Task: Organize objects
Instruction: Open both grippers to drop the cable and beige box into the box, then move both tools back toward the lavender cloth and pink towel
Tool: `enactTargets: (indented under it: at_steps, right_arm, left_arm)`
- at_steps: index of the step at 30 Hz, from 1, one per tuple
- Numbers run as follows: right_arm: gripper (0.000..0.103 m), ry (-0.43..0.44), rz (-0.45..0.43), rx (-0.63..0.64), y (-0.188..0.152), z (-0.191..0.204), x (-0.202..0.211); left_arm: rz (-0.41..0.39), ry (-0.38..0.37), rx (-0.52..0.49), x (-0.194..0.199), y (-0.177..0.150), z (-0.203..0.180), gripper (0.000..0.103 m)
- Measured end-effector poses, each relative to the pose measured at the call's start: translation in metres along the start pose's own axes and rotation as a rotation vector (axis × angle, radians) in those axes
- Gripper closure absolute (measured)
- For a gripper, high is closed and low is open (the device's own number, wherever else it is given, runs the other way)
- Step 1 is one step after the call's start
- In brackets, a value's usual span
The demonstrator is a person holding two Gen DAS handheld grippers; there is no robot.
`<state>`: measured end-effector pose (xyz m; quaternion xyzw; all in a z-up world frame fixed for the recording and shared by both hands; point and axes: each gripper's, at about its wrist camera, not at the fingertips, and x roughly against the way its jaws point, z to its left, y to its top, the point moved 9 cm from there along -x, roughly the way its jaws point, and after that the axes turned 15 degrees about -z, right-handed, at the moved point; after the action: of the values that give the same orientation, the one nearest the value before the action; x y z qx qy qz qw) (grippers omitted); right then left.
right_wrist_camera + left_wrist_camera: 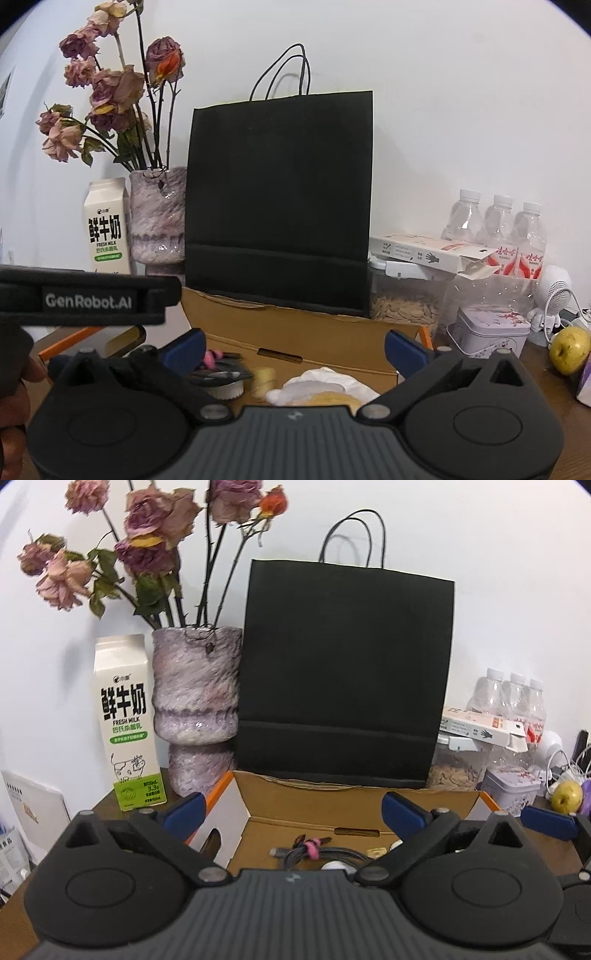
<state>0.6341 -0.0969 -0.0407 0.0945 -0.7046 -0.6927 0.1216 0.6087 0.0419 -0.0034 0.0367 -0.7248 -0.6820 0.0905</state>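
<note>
Right wrist view: right gripper and left gripper, both spread wide and empty, hover over the cardboard box holding a bundled cable (between steps); next likely calls for choosing another loose object.

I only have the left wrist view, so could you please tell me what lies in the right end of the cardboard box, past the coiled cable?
Observer: The right wrist view shows a crumpled white cloth lying there, in the cardboard box.
Operator: Thank you. Is the right tool holding it?
Observer: No, the right tool is open above the cloth, with nothing between its fingers.
Operator: Is there anything to the right of the apple?
Observer: Yes, the corner of a pale purple carton sits just right of the apple.
</note>
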Motion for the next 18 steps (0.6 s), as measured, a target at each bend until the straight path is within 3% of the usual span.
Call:
enactTargets:
  at_steps: [11,18]
  right_arm:
    - [0.0,0.005,-0.004,0.005,0.001,0.002,0.004]
    - [0.0,0.018,-0.032,0.022,0.007,0.005,0.021]
  left_arm:
    - [-0.024,0.019,0.043,0.008,0.004,0.007,0.0]
    - [-0.093,0.02,0.078,0.036,0.012,0.015,0.0]
